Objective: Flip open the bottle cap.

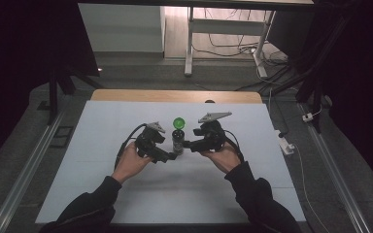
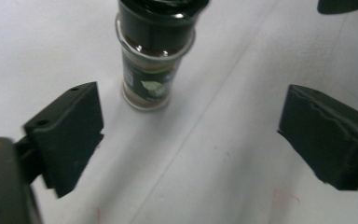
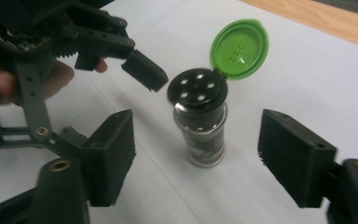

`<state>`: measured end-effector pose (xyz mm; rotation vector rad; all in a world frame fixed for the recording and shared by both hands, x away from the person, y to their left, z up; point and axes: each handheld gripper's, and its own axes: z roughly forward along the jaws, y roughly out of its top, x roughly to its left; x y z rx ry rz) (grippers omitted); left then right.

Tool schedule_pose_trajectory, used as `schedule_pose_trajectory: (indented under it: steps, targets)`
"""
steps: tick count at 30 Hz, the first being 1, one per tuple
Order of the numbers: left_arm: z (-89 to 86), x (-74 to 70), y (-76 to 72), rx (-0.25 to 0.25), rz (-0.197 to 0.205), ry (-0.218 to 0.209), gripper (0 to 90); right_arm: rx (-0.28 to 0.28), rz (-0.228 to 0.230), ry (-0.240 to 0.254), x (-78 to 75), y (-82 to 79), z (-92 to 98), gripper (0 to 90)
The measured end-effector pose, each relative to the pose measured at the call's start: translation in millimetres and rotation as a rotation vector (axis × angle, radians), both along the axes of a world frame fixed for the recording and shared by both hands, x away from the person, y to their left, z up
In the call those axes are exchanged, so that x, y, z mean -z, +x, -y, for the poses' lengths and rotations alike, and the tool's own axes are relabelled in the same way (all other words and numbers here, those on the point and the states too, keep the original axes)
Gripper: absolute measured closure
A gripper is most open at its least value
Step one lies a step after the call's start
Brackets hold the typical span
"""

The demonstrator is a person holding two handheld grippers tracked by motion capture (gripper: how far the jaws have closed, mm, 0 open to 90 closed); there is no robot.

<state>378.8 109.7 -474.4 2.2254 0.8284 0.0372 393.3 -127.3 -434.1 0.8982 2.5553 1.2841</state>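
Observation:
A small glass spice jar [image 1: 178, 140] stands upright on the white table top [image 1: 102, 194]. Its green flip lid [image 1: 178, 123] is raised, baring a black shaker top with holes [image 3: 198, 87]. My left gripper [image 1: 173, 156] is just left of the jar, open, with nothing between its pads. In the left gripper view the jar [image 2: 151, 60] stands beyond the wide-apart jaws [image 2: 191, 123]. My right gripper [image 1: 188, 144] is just right of the jar and open. Its pads [image 3: 114, 154] stand clear of the jar [image 3: 204, 130] on either side. The lid [image 3: 239, 48] tilts back.
A wooden strip [image 1: 175, 95] runs along the table's far edge. Beyond it are desk legs [image 1: 189, 43] and cables [image 1: 233, 48] on the floor. A power strip [image 1: 286, 144] lies off the right edge. Metal rails [image 1: 24, 179] flank the table.

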Motion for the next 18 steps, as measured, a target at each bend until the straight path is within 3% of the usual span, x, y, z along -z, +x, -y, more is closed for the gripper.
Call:
schedule_pose_trajectory:
  steps: [8,18]
  targets:
    - [-19.0,-4.6,-19.4,-0.006,0.014,-0.009,0.0,-0.017,-0.019,-0.026,3.9,-11.2,6.5,10.3]
    - [-43.2,-12.2,-45.2,-0.014,0.015,-0.081,0.0,-0.016,0.019,-0.013,2.8,-27.3,22.0,0.4]
